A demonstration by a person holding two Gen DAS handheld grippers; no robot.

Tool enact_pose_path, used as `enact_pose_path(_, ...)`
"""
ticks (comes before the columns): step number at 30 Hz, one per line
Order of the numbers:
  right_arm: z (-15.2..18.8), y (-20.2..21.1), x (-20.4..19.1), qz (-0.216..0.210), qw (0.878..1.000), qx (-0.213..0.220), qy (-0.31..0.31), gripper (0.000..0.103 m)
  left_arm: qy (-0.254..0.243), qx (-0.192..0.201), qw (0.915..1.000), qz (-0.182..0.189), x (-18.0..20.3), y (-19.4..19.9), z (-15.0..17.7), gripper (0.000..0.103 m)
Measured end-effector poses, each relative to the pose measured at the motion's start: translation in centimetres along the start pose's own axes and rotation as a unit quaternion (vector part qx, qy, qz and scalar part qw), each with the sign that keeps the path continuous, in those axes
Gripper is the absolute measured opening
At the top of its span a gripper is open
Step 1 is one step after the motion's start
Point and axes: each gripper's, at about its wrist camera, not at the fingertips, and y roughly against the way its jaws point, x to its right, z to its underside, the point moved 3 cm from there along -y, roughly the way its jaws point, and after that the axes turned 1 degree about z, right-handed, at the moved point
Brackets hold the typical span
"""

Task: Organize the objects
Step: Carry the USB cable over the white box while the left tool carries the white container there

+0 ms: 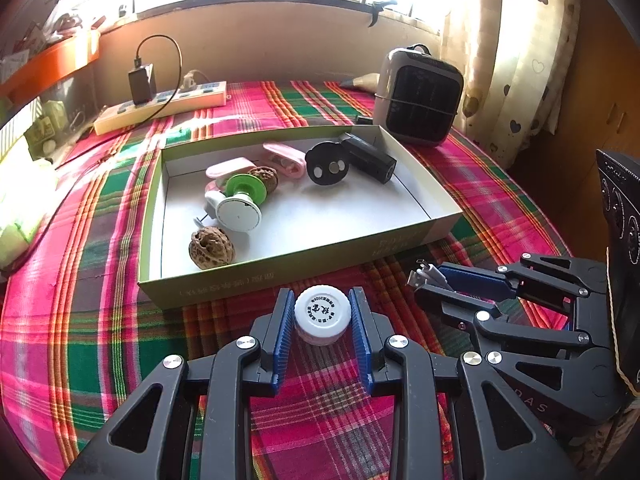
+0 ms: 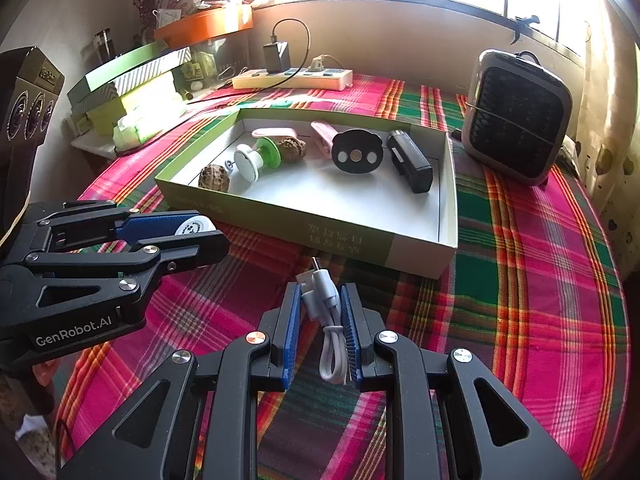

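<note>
My left gripper (image 1: pixel 322 312) is shut on a small white-capped bottle (image 1: pixel 322 315), just in front of the green cardboard box's (image 1: pixel 280 276) near wall. My right gripper (image 2: pixel 320 308) is shut on a coiled white USB cable (image 2: pixel 326 320), also just before the box (image 2: pixel 420 252). Inside the box lie two walnuts (image 1: pixel 211 248), a white and green spool (image 1: pixel 240 204), pink clips (image 1: pixel 284 158), a black round disc (image 1: pixel 327 163) and a black battery-like block (image 1: pixel 370 158). The right gripper (image 1: pixel 460 284) shows in the left wrist view; the left gripper (image 2: pixel 200 236) shows in the right wrist view.
A plaid cloth (image 1: pixel 100 320) covers the table. A small grey heater (image 1: pixel 420 100) stands behind the box on the right. A power strip (image 1: pixel 160 106) with a black charger lies at the back. Stacked green boxes (image 2: pixel 132 88) sit at the far left. A curtain (image 1: pixel 520 60) hangs right.
</note>
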Motion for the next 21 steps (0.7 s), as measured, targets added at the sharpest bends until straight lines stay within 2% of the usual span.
enact_pose_path(10, -1.2, 1.0, 0.5, -0.008, 1.0, 0.012, -0.011, 0.022, -0.005, 0.008, 1.0, 0.002, 0.1, 0.4, -1.3, 0.026)
enact_pose_path(21, -3.6, 0.7, 2.0, 0.013, 0.999, 0.024, -0.027, 0.022, -0.013, 0.012, 0.9998, 0.005, 0.0, -0.6, -3.5, 0.026)
